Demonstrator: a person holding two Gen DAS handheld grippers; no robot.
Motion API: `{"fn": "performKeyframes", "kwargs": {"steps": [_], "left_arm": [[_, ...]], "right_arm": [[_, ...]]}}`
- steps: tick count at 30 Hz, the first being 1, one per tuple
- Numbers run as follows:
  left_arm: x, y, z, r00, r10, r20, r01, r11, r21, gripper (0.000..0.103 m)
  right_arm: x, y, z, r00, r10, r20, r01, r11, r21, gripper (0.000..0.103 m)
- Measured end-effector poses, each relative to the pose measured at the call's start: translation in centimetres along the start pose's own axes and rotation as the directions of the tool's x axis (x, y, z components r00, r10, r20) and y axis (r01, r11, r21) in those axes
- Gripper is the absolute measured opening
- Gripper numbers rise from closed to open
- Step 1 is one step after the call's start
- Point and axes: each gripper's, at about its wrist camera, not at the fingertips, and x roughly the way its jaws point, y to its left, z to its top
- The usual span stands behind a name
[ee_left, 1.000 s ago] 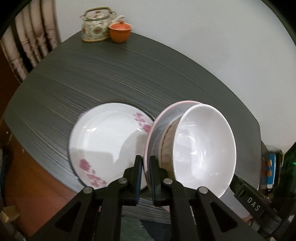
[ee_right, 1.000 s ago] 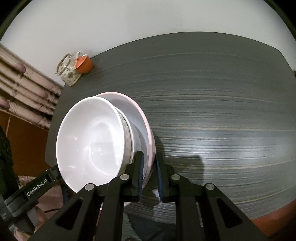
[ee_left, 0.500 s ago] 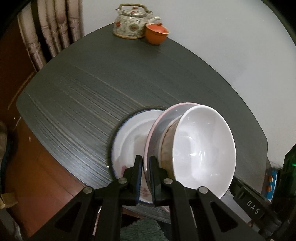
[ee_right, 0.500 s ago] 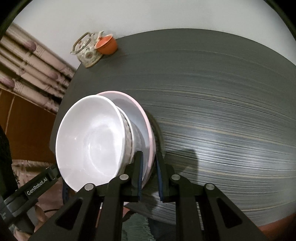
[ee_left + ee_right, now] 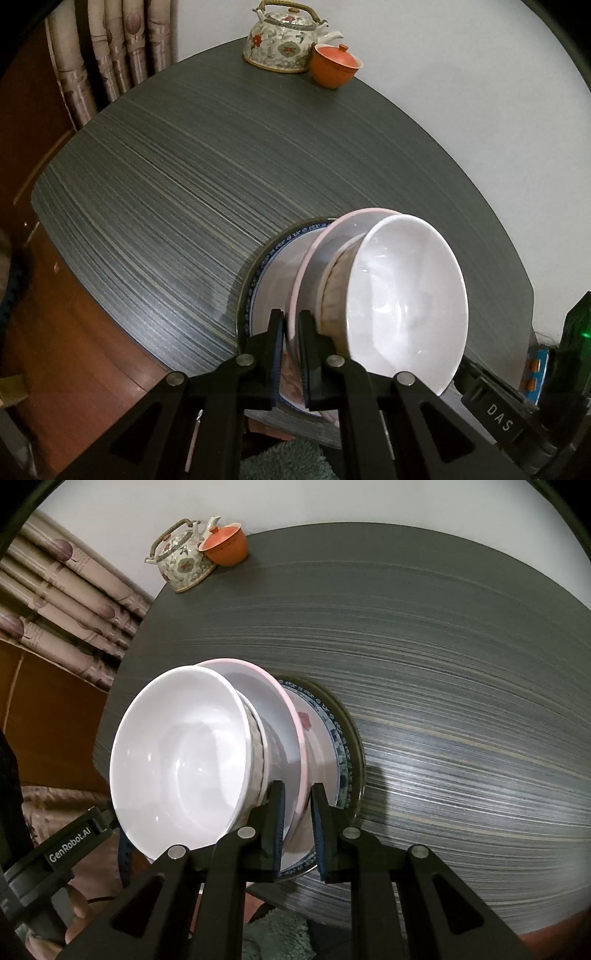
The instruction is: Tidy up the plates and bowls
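Observation:
A pink-rimmed plate [image 5: 317,251] [image 5: 291,716] carries a patterned bowl with a white bowl [image 5: 406,306] [image 5: 177,760] nested in it. My left gripper [image 5: 291,325] is shut on one edge of the pink plate and my right gripper [image 5: 297,797] is shut on the opposite edge. Under this stack lies a blue-rimmed plate [image 5: 273,266] [image 5: 341,738] with pink flowers, resting on the dark table [image 5: 184,184] near its front edge. Whether the pink plate touches the plate below is hidden.
A floral teapot [image 5: 286,40] [image 5: 181,559] and an orange lidded cup [image 5: 334,66] [image 5: 227,546] stand at the table's far edge by the white wall. Curtains hang at the left. A hand [image 5: 74,915] holds the other gripper's body.
Both grippers carried the pink plate with its bowls leftward over the flowered plate and a little lower. The flowered plate, seen almost whole before, is now mostly covered.

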Motion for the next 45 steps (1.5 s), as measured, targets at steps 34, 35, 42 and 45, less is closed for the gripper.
{"fn": "performKeyframes", "kwargs": {"steps": [34,35,42,45], "left_arm": [[-4.3,0.1,-2.3,0.987,0.056,0.149,-0.070,0.994,0.088,0.050],[-4.6,0.0,-2.5,0.986,0.061,0.154,-0.076,0.993,0.093,0.053],[-6.1,-0.9,-4.4,0.979,0.065,0.193,-0.090,0.988,0.122,0.062],[-6.4,-1.4,-5.1,0.976,0.073,0.204,-0.101,0.986,0.132,0.064]], "right_arm": [[-2.9,-2.0,-2.6,0.994,-0.026,0.109,0.029,0.999,-0.027,0.067],[-3.1,-1.9,-2.8,0.992,-0.038,0.123,0.042,0.999,-0.033,0.068],[-4.1,-2.0,-3.9,0.986,-0.029,0.163,0.036,0.999,-0.041,0.089],[-4.4,-1.7,-4.6,0.984,-0.025,0.177,0.035,0.998,-0.053,0.096]]}}
